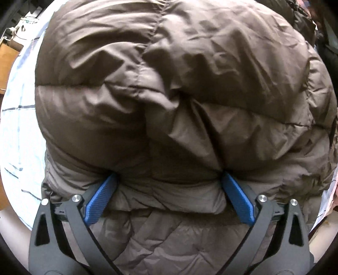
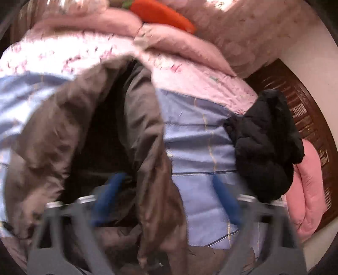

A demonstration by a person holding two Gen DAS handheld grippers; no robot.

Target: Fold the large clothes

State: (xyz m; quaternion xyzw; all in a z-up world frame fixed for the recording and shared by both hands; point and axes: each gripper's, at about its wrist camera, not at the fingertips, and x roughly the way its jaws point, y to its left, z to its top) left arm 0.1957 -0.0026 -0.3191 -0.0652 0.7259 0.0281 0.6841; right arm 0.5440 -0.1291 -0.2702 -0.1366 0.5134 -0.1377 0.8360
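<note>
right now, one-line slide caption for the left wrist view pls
Left gripper open wide, blue pads pressed against a puffy brown down jacket on a checked bedsheet.

Bed with blue checked sheet (image 2: 196, 135), brown puffer jacket (image 1: 169, 95), black garment (image 2: 266, 143), pink floral quilt (image 2: 84, 50) lying on it.

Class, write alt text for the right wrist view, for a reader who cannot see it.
A blurred right gripper with blue fingers spread wide straddles a hanging fold of the brown puffer jacket above a blue checked bedsheet. A black garment lies to the right; pink quilts and an orange carrot plush lie behind.
</note>
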